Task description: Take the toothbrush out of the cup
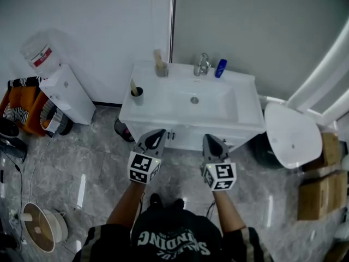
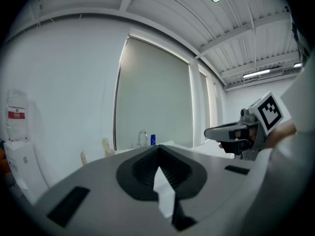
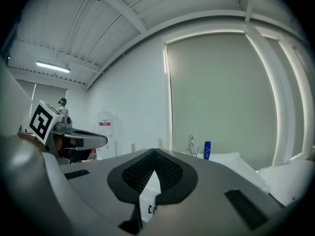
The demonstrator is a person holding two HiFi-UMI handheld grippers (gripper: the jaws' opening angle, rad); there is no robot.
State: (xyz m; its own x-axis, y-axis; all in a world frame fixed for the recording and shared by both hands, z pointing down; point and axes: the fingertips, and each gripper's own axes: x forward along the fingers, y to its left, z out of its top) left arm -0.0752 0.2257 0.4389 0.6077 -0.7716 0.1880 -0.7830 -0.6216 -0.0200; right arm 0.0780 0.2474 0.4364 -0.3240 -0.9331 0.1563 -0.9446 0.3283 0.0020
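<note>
"Two tongs, and neither has anything in it?"

"Neither. The left gripper (image 2: 158,150) has its jaws pressed together with only air beyond the tips, and the right gripper (image 3: 155,155) is clenched the same way. In the head view they hang side by side in front of the cabinet, short of the white rectangular washbasin counter (image 1: 163,113)."

"Where's the toothbrush?"

"The pale-handled toothbrush (image 1: 133,85) stands in a small dark round cup (image 1: 137,96) at the counter's front left corner, with its handle sticking up above the rim. A second, brownish holder (image 1: 161,70) with another pale stick sits at the back, left of the chrome tap (image 1: 202,64) and the blue bottle (image 1: 220,68). They're too small for me to see bristles on either stick, so taking the nearer one is a guess."

"How do you do the reach well?"

"The left gripper is on the cup's side, so I'd use that one. Open the jaws before arriving, come in above the rim, and close on the exposed upper part of the handle, clear of the cup's lip. Then draw it out along the handle's own line, so it doesn't lever the cup over. If the cup rocks, the right gripper could steady its wall."

"Any risk?"

"The cup sits near the counter's edge. A sideways nudge could send it down onto the grey marble-patterned floor (image 1: 98,162)."
</note>
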